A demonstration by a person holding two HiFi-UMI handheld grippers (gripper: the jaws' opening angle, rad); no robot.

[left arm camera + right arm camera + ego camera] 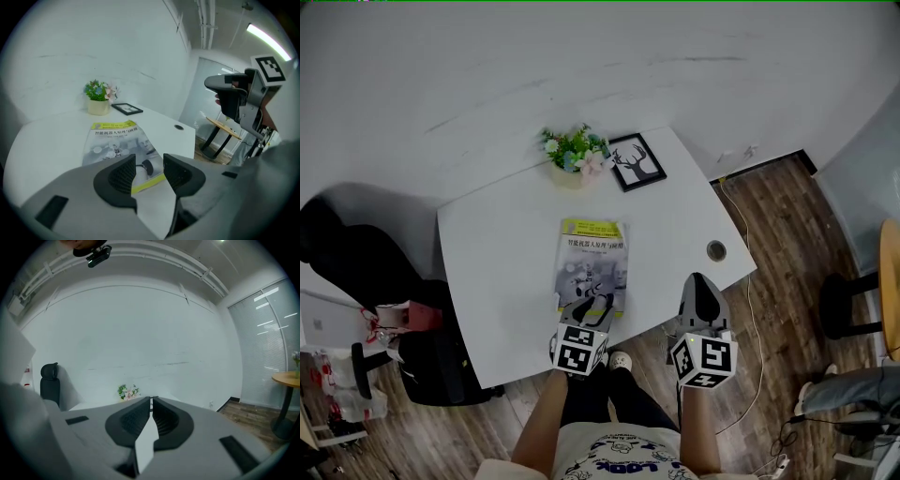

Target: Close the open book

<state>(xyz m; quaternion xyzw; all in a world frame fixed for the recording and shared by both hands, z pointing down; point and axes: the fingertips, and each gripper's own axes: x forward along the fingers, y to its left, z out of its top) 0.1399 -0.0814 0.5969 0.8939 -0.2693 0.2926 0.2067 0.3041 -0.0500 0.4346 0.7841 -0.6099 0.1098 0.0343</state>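
Note:
The book [592, 262] lies closed on the white table [502, 272], cover up, grey with a yellow band at the far end and another at the near end. My left gripper [589, 314] hovers over the book's near edge, tilted down. In the left gripper view its jaws [149, 168] stand apart with nothing between them, and the book [117, 140] shows beyond and below them. My right gripper [701, 286] is held over the table's near right edge, apart from the book. Its jaws [151, 403] are shut and empty.
A potted plant [574, 155] and a framed deer picture [637, 161] stand at the table's far side. A cable hole [716, 250] sits near the right edge. A black chair [356, 253] is left of the table, a round wooden table [891, 281] far right.

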